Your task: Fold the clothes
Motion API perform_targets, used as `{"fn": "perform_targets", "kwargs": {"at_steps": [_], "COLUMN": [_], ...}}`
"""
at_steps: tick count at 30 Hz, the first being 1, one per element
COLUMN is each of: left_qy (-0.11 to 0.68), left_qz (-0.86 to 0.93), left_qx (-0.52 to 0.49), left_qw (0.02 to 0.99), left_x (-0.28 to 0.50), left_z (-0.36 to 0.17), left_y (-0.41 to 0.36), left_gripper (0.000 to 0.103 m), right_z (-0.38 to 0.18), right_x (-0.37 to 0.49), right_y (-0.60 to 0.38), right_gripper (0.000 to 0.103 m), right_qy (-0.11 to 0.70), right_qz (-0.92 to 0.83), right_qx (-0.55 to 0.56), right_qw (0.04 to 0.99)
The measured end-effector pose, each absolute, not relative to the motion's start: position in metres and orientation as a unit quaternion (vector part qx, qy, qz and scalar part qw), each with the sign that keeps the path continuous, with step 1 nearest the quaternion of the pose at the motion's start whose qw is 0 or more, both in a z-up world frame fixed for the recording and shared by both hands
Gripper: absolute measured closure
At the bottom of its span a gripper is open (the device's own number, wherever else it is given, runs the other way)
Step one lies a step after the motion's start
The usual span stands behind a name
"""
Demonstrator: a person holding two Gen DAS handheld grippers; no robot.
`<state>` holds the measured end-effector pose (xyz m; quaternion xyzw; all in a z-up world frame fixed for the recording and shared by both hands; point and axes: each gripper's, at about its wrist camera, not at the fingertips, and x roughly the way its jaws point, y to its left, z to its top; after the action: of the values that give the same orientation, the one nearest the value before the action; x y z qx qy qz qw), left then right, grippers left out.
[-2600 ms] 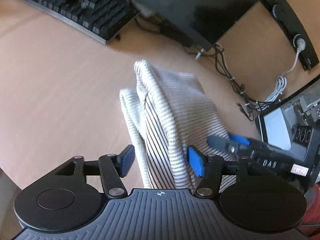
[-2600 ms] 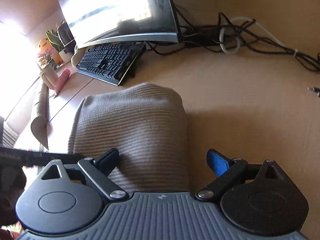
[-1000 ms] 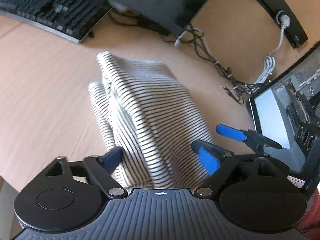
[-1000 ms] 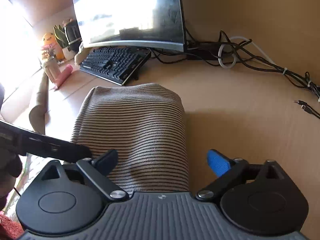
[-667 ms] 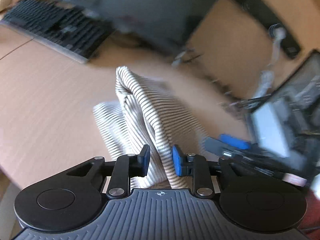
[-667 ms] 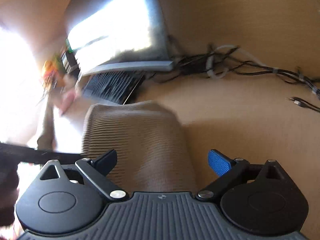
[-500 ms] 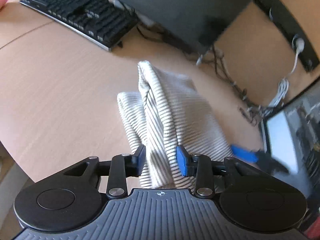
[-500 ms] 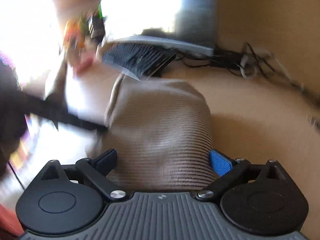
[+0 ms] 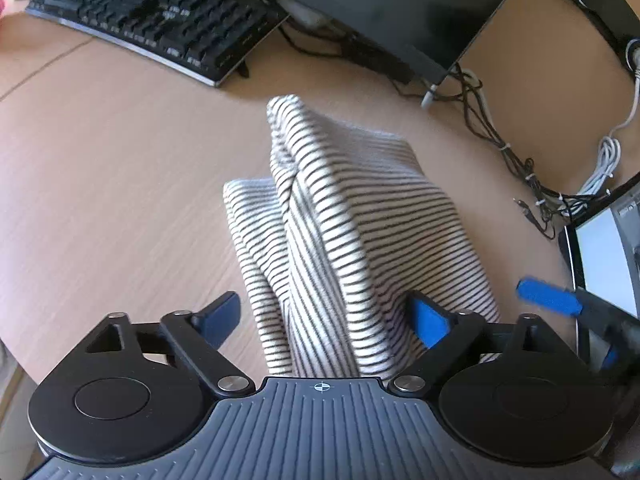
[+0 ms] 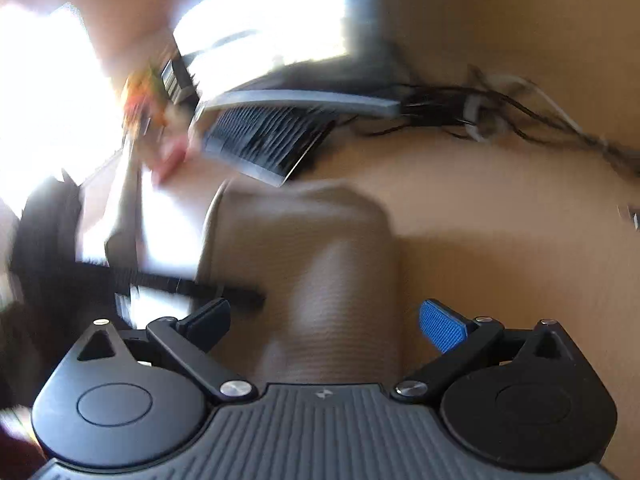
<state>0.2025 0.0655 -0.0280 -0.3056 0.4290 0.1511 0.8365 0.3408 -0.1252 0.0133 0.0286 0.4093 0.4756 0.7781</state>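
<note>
A folded white garment with thin dark stripes lies on the wooden desk. My left gripper is open, its jaws wide on either side of the garment's near end. In the blurred right wrist view the same garment looks tan. My right gripper is open over its near end. The right gripper's blue pad shows at the right of the left wrist view. The left gripper's black finger reaches in from the left of the right wrist view.
A black keyboard and a dark monitor stand at the back of the desk. Tangled cables run along the wall at the right. A computer case stands at the far right. The desk edge is near on the left.
My left gripper closed on the garment's near end, lifted it a little, then opened wide again. The right gripper stayed open and is moving, blurring its view.
</note>
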Motion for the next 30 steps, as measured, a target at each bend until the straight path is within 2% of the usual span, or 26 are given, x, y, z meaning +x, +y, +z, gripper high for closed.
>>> {"fn": "perform_targets", "kwargs": {"at_steps": [11,13,15,17,21,30], "left_qy": [0.433,0.434,0.432,0.429,0.411,0.366], "left_qz": [0.114,0.106,0.097,0.088,0.085,0.125], "left_qx": [-0.322,-0.326,-0.322,-0.322,-0.336,-0.352], "left_qw": [0.834,0.834,0.837,0.84,0.843,0.852], "left_x": [0.202,0.204,0.206,0.205,0.205,0.21], "left_z": [-0.037,-0.04,-0.041,-0.041,-0.037,-0.029], "left_y": [0.075,0.077,0.078,0.084,0.11,0.193], "left_gripper": [0.009,0.009,0.013,0.017,0.025,0.027], "right_z": [-0.036,-0.036,-0.036,-0.034,-0.026,-0.018], "right_x": [0.362,0.362,0.363,0.365,0.369,0.395], "right_y": [-0.095,-0.089,-0.083,-0.075,-0.042,0.052], "right_gripper": [0.002,0.004,0.015,0.02,0.022,0.023], "right_qy": [0.456,0.455,0.457,0.46,0.45,0.413], "right_qz": [0.475,0.484,0.491,0.497,0.503,0.523], "right_qx": [0.024,0.025,0.03,0.037,0.028,-0.002], "right_qw": [0.753,0.747,0.741,0.735,0.738,0.745]}}
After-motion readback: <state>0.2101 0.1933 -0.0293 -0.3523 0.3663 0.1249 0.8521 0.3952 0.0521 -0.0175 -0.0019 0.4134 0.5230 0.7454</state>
